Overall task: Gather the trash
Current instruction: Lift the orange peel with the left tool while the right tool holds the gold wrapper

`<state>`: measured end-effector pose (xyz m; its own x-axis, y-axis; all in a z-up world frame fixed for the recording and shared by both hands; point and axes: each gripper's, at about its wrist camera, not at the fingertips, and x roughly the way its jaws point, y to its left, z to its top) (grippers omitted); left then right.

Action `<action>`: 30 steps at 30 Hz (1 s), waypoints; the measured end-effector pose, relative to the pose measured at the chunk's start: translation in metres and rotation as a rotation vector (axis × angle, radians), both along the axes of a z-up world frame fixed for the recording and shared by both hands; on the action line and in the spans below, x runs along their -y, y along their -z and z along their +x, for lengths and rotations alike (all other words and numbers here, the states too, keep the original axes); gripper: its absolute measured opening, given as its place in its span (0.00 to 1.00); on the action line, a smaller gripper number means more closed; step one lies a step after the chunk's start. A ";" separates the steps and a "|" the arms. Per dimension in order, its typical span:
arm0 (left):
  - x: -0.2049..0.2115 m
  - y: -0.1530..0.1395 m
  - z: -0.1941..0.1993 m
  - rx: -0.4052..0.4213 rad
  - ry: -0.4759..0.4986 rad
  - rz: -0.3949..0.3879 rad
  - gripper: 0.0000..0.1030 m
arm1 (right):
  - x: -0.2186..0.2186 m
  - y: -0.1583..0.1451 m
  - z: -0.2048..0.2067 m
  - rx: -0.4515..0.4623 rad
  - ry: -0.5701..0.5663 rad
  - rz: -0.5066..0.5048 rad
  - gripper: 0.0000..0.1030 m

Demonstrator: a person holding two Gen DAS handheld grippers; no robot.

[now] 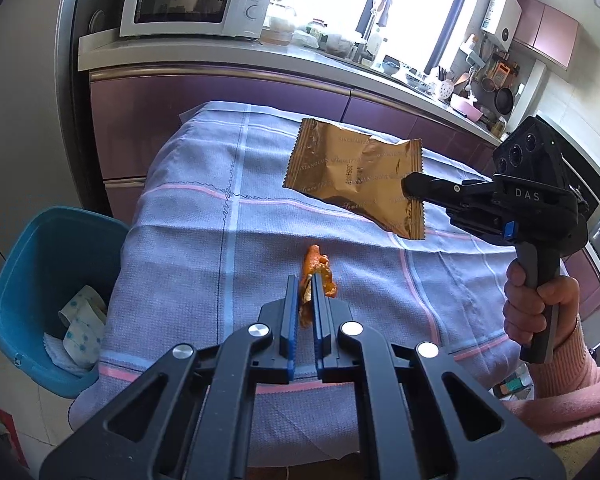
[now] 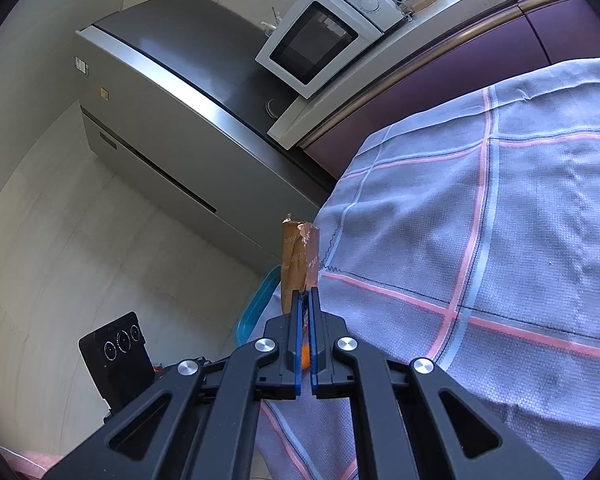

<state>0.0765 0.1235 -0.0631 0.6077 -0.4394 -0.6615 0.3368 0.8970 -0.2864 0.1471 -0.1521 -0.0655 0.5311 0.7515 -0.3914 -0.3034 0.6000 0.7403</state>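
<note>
Right now we hold two pieces of trash, one in each tool. Our left tool [image 1: 305,280] is closed tight on an orange peel [image 1: 318,276], which sticks out past the blue pads just above the checked cloth covering the bench [image 1: 180,240]. Our right tool [image 1: 407,185] is pinched shut on one edge of a brown snack wrapper [image 1: 352,176], lifted clear of the cloth over the far half of the bench. From the right wrist camera the wrapper [image 2: 300,258] shows edge-on, standing up from the fingertips. A blue bin [image 1: 40,264] sits on the floor beside the bench, on the left, with crumpled paper [image 1: 80,330] inside.
</note>
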 end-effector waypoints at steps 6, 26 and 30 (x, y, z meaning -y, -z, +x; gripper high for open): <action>0.010 0.019 0.004 -0.054 0.059 0.029 0.27 | -0.003 0.005 0.002 -0.021 -0.007 -0.006 0.02; 0.003 0.025 0.004 -0.036 0.019 0.003 0.08 | -0.010 0.005 0.001 -0.032 -0.024 0.002 0.02; -0.005 0.017 -0.001 -0.015 -0.004 0.002 0.08 | -0.013 0.004 0.002 -0.028 -0.035 0.009 0.02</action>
<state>0.0758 0.1289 -0.0800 0.5995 -0.4351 -0.6718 0.3284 0.8992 -0.2892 0.1489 -0.1391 -0.0693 0.4931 0.7730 -0.3992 -0.3030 0.5827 0.7541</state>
